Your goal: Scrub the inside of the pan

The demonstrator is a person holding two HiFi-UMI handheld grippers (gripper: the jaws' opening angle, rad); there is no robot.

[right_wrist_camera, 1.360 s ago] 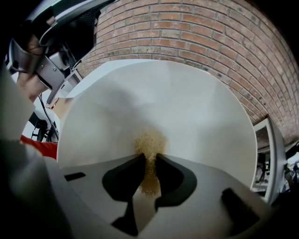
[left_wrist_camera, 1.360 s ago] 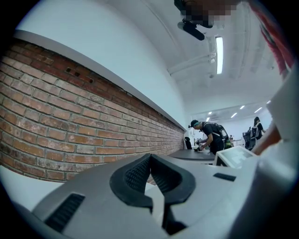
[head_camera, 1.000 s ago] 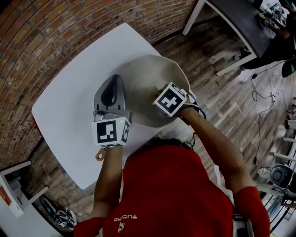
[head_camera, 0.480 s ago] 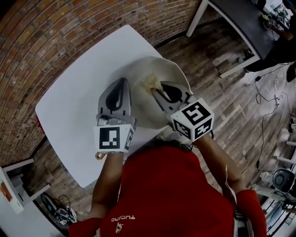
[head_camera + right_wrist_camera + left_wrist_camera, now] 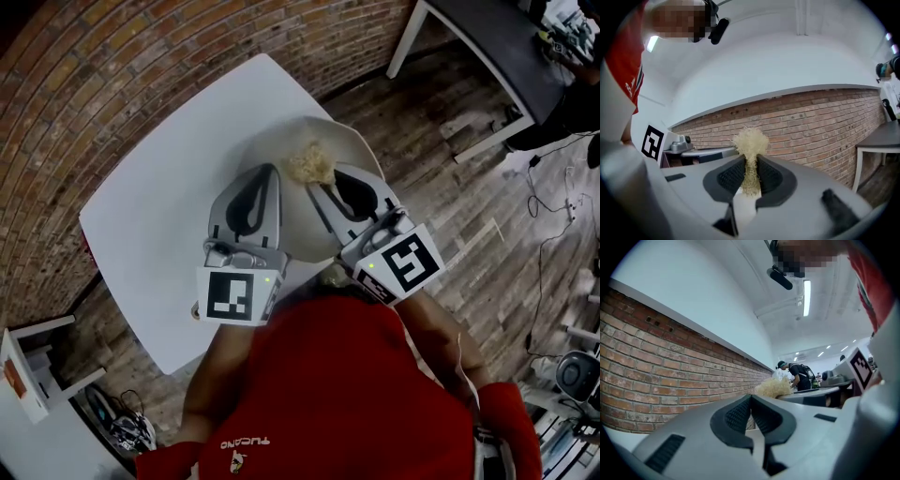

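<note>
White desk [image 5: 150, 225] against brick wall [image 5: 112, 75], wood floor [image 5: 441, 216].
Pan [image 5: 352, 150] on desk in front of the person. Right claw [image 5: 319, 186] clamped on straw scrubber [image 5: 309, 164] over pan. Left claw [image 5: 267, 171] closed, empty, just beside. Dark desk [image 5: 469, 37] well apart.

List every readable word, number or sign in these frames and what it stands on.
"TUCANO": upside down in the head view, on the red shirt.
Marker cubes: black-and-white square patterns only, no words.
Orange label at lower left: too small to read.
</note>
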